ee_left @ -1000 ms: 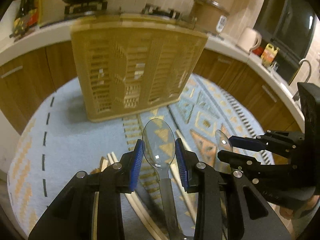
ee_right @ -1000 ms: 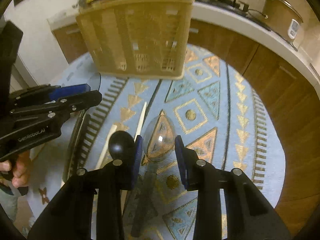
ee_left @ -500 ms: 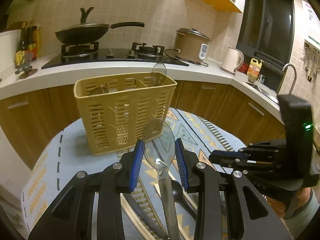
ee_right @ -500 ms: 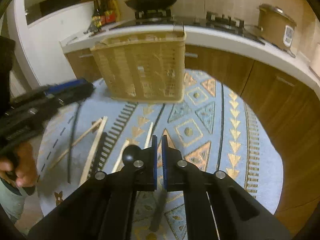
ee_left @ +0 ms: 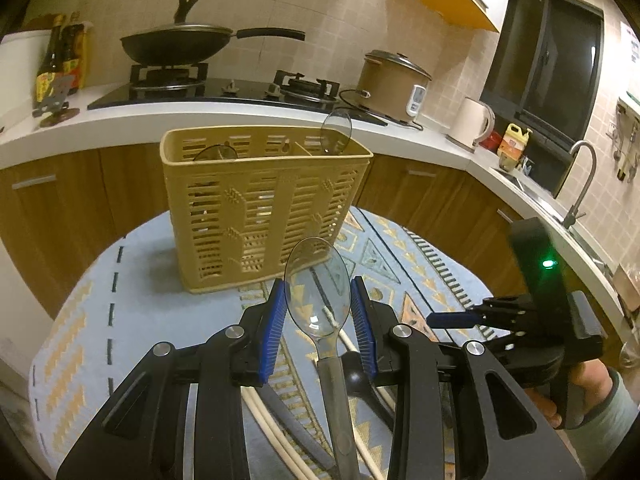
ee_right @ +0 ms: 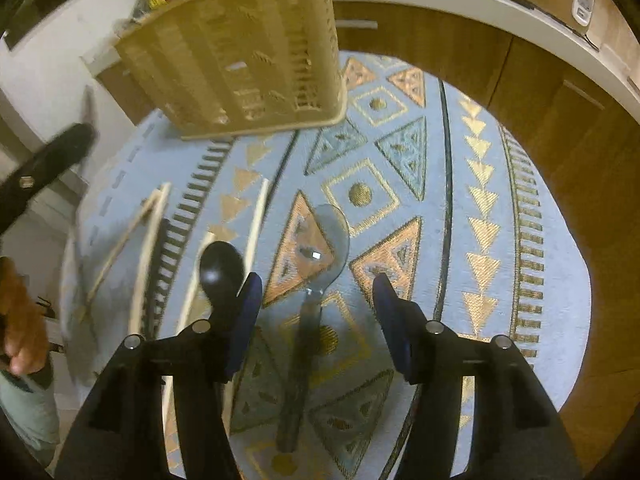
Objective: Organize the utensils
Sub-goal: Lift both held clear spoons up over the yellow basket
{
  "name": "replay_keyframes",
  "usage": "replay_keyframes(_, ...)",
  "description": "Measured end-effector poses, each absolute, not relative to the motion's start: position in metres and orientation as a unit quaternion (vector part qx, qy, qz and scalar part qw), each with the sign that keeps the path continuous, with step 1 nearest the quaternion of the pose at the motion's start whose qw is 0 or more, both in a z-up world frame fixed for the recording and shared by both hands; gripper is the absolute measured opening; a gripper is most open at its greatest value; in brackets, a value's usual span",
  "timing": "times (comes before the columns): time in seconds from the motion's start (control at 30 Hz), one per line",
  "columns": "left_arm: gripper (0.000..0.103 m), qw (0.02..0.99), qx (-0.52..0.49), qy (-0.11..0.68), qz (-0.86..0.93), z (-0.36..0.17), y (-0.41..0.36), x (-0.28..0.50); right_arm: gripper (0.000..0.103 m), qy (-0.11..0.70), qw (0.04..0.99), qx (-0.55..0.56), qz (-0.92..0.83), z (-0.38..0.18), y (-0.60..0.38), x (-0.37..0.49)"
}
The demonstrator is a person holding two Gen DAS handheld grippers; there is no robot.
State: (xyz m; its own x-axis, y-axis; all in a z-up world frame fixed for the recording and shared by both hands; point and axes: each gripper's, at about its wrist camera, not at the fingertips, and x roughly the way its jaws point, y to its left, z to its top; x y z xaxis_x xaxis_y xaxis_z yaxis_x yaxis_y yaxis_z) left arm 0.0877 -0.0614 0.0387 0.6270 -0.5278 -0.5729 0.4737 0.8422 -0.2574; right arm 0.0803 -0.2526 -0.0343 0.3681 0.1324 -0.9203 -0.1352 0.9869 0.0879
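My left gripper [ee_left: 318,300] is shut on a clear plastic spoon [ee_left: 316,288], bowl up between the blue pads, raised above the patterned cloth. Beyond it stands the tan slotted utensil basket [ee_left: 264,208], with one clear spoon [ee_left: 337,130] in it. My right gripper [ee_right: 316,284] points steeply down and its jaws are opening. A second clear spoon [ee_right: 322,244] lies on the cloth between them, untouched by the pads. A black spoon [ee_right: 222,268] lies just left of the right gripper's left finger. Pale chopsticks [ee_right: 256,216] lie further left.
The round table's blue and gold cloth [ee_right: 480,208] ends close to wooden cabinets [ee_right: 560,128]. The basket [ee_right: 240,52] stands at the far side. Behind it the counter holds a wok [ee_left: 176,44], a rice cooker [ee_left: 390,80] and a kettle [ee_left: 470,124]. A hand [ee_right: 20,320] holds the left gripper.
My left gripper rose with the clear spoon and tilted up toward the basket top. My right gripper closed fully with nothing in it, then opened wide over the clear spoon on the cloth.
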Motion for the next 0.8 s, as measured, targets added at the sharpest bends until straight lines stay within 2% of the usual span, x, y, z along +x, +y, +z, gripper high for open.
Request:
replay_keyframes(0.33, 0.031, 0.900, -0.036, 0.335, -0.277, 0.035, -0.059, 0.091, 0.052, 0.565, 0.823, -0.029, 0.051, -0.053, -0.235, 0.105)
replay_keyframes(0.43, 0.031, 0.900, -0.035, 0.336, -0.276, 0.034, -0.060, 0.092, 0.030, 0.555, 0.829, -0.056, 0.036, -0.055, -0.229, 0.108)
replay_keyframes(0.6, 0.031, 0.902, -0.036, 0.332, -0.274, 0.036, -0.059, 0.093, 0.030, 0.538, 0.840, -0.057, 0.043, -0.048, -0.228, 0.101)
replay_keyframes(0.8, 0.031, 0.906, -0.049, 0.317, -0.277, 0.046, -0.052, 0.089, 0.030, 0.483, 0.873, -0.042, 0.060, -0.008, -0.235, 0.072)
